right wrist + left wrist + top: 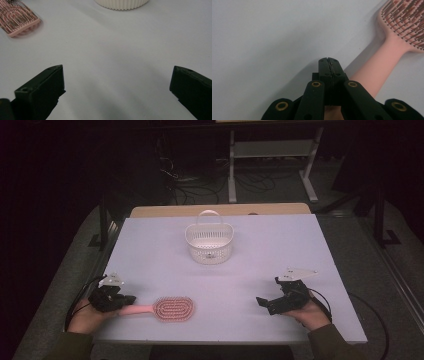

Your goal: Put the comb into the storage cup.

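Dim room, pale counter (150, 250): the pink hairbrush (165, 309) lies near the front edge, its handle just beside the left tool (329, 61), clenched on nothing. Right tool (267, 302) rests released. Next: open, straddle the handle, likely for the white basket (209, 242).

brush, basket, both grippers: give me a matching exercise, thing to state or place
Things:
1. brush
2. basket
3. left gripper
4. right gripper

States or places:
A. jaws wide apart, nothing between them
B. white, at the far middle of the table
C. jaws shut together, beside the pink handle
D. lies flat at the near left, bristles up

Pairs: 1-D, 2-B, 3-C, 4-A
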`<state>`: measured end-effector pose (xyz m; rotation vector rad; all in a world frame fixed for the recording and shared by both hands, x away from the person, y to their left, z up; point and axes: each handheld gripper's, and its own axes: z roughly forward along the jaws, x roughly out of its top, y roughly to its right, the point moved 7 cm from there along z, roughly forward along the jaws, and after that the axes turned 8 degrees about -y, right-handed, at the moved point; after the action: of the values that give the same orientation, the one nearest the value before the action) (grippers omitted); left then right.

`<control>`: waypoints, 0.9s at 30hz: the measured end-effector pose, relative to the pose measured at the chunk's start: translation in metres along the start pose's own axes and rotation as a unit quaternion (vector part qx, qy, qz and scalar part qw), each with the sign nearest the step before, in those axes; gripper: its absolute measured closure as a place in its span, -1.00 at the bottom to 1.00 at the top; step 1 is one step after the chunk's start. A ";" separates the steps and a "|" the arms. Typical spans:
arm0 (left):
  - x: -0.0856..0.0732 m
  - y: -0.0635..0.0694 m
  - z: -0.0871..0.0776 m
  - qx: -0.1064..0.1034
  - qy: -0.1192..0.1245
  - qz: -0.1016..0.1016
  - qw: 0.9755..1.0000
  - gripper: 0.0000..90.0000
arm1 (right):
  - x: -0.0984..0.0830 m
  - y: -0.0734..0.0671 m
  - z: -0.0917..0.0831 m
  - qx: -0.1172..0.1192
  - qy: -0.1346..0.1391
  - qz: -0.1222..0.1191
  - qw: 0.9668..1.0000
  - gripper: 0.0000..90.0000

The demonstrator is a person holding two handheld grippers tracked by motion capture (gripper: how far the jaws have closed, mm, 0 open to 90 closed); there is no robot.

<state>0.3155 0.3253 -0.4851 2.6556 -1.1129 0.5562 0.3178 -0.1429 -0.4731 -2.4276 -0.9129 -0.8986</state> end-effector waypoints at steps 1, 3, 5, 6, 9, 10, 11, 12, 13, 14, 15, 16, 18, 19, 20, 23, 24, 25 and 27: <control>-0.001 0.001 0.000 0.000 -0.001 0.000 1.000 1.00 | 0.000 0.000 0.000 0.000 -0.001 -0.001 1.000 -1.00; -0.005 0.004 -0.001 -0.002 -0.003 0.000 1.000 1.00 | 0.000 -0.001 0.000 0.001 -0.002 -0.002 1.000 -1.00; -0.007 0.005 -0.002 -0.003 -0.004 -0.001 1.000 1.00 | 0.000 -0.001 0.001 0.001 -0.002 -0.002 1.000 -1.00; -0.007 0.005 -0.002 -0.003 -0.004 -0.001 1.000 1.00 | 0.000 -0.001 0.001 0.001 -0.002 -0.002 1.000 -1.00; -0.011 0.008 -0.003 -0.004 -0.004 -0.002 1.000 1.00 | 0.000 -0.001 0.001 0.001 -0.002 -0.002 1.000 -1.00; -0.013 0.009 -0.004 -0.006 -0.004 -0.002 1.000 1.00 | 0.000 -0.001 0.001 0.001 -0.001 -0.002 1.000 -1.00; -0.014 0.010 -0.004 -0.006 -0.004 -0.002 1.000 1.00 | 0.000 -0.001 0.001 0.001 -0.001 -0.002 1.000 -1.00; -0.014 0.010 -0.004 -0.006 -0.004 -0.002 1.000 1.00 | 0.000 -0.001 0.001 0.001 -0.001 -0.002 1.000 -1.00; -0.016 0.012 -0.005 -0.008 -0.002 -0.003 1.000 1.00 | 0.000 -0.001 0.001 0.001 -0.002 -0.003 1.000 -1.00; -0.016 0.012 -0.005 -0.008 -0.002 -0.003 1.000 1.00 | 0.000 -0.001 0.001 0.001 -0.002 -0.003 1.000 -1.00; -0.017 0.013 -0.006 -0.008 -0.004 -0.001 1.000 1.00 | 0.000 -0.001 0.001 0.001 -0.002 -0.003 1.000 -1.00; -0.018 0.015 -0.006 -0.009 -0.003 -0.001 1.000 1.00 | 0.000 -0.001 0.001 0.001 -0.002 -0.003 1.000 -1.00; -0.020 0.017 -0.007 -0.011 -0.003 -0.001 1.000 1.00 | 0.000 -0.001 0.001 0.001 -0.003 -0.002 1.000 -1.00; -0.021 0.018 -0.007 -0.012 -0.003 0.000 1.000 1.00 | 0.000 -0.001 0.001 0.001 -0.003 -0.002 1.000 -1.00; -0.021 0.019 -0.007 -0.013 -0.002 0.000 1.000 1.00 | 0.000 -0.001 0.001 0.001 -0.002 -0.003 1.000 -1.00; -0.023 0.024 -0.008 -0.018 0.000 0.000 1.000 1.00 | 0.000 -0.001 0.001 0.001 -0.002 -0.002 1.000 -1.00; -0.023 0.024 -0.008 -0.018 0.000 0.000 1.000 1.00 | 0.000 -0.001 0.001 0.001 -0.002 -0.002 1.000 -1.00; -0.024 0.025 -0.008 -0.019 0.000 0.001 1.000 1.00 | 0.000 -0.001 0.001 0.001 -0.002 -0.002 1.000 -1.00; -0.025 0.027 -0.008 -0.023 0.000 0.001 1.000 1.00 | 0.000 -0.001 0.001 0.001 -0.003 -0.003 1.000 -1.00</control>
<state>0.2775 0.3256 -0.4869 2.6160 -1.1145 0.5258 0.3178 -0.1413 -0.4738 -2.4277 -0.9224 -0.8932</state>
